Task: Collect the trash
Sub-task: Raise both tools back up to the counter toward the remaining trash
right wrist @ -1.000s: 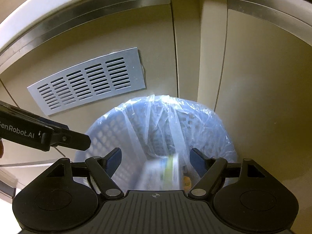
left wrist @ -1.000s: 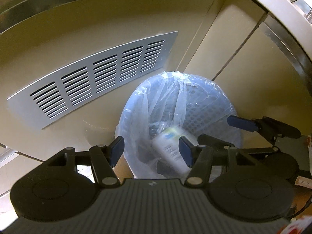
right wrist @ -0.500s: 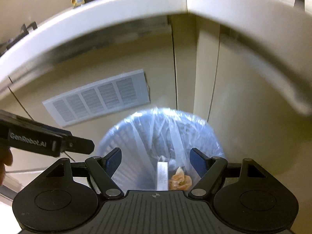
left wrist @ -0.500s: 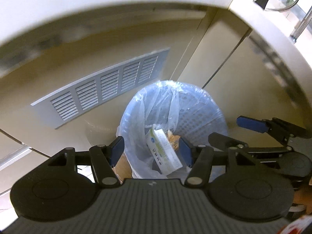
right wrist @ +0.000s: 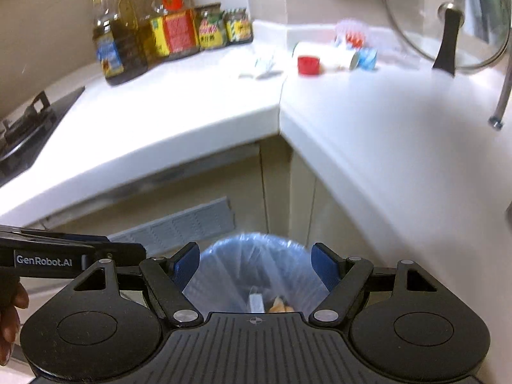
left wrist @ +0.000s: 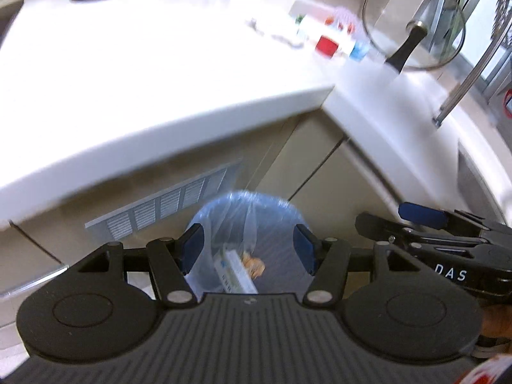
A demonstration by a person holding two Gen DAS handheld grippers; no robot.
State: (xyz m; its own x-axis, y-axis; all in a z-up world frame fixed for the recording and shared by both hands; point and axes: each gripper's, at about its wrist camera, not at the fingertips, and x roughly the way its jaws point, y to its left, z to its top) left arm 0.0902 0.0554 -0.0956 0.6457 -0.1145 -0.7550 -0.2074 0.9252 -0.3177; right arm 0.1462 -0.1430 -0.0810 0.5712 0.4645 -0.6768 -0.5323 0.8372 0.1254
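Both views look down past a white corner table toward a blue perforated waste bin lined with a clear plastic bag, which sits low in the centre of each frame against beige cabinet doors. Inside the bin lie a white carton with printed text and an orange crumpled scrap just beside it; from the right wrist view only the tops of both show above the gripper body. The left gripper has its jaws spread with nothing between the blue pads, the bin showing through the gap. The right gripper is likewise spread wide and empty, framing the bin mouth. Each gripper appears in the other's view: the right one at the right edge of the left view, the left one at the left edge of the right view, with part of a hand below it. A grey louvred vent panel is on the cabinet front left of the bin. On the table, in the upper part of the right view, lie a red cap, a white tipped cup, a blue-and-white wrapper and a crumpled white scrap. Bottles and jars stand at upper left, a glass lid leans at upper right, and a black stove sits at the left edge.
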